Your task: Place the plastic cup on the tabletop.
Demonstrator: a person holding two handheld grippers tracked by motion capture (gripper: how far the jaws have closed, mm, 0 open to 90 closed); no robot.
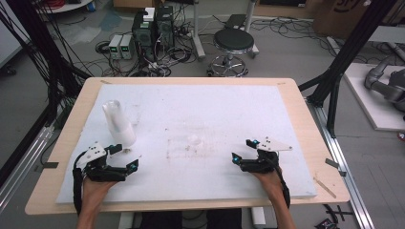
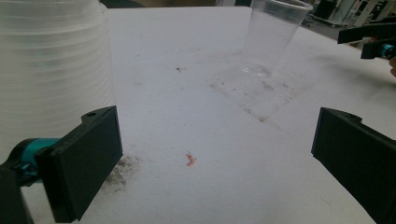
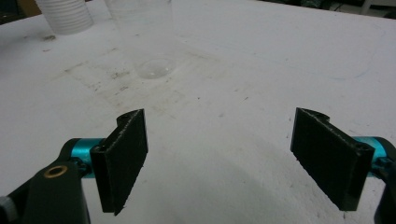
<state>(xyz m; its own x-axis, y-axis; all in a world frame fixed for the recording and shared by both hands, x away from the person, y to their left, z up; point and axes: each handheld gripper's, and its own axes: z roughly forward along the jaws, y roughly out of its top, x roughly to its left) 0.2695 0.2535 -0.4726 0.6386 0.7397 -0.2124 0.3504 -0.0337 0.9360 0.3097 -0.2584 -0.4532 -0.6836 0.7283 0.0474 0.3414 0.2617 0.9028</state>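
One stack of nested clear plastic cups (image 1: 118, 125) stands upright on the white foam mat (image 1: 215, 109), toward its near left part, and it leans a little in the high view. I cannot count the cups in it; the rims blur together in my left claw's view, where the stack (image 2: 51, 65) rises at the left edge just behind my left jaw pad. One single clear cup (image 1: 195, 139) stands apart near the middle of the mat, upright and open end up; it is hard to make out from above but plain in my left claw's view (image 2: 271, 37) and in my right claw's view (image 3: 148, 42).

My left claw (image 1: 125, 156) sits just beside the base of the stack, on its near side. Its two jaws are spread wide and grip nothing, and I cannot tell for sure whether the left jaw touches the stack. A small reddish scrap (image 2: 190, 160) lies on the mat between those jaws.

My right claw (image 1: 244, 150) rests toward the near right of the mat, well apart from the stack and nearer to the single cup, which lies ahead of it. Its two jaws are also spread wide with bare mat between them.

The mat covers most of the wooden tabletop (image 1: 315, 157). Beyond the far edge, one round black stool (image 1: 233, 42) stands on the floor.
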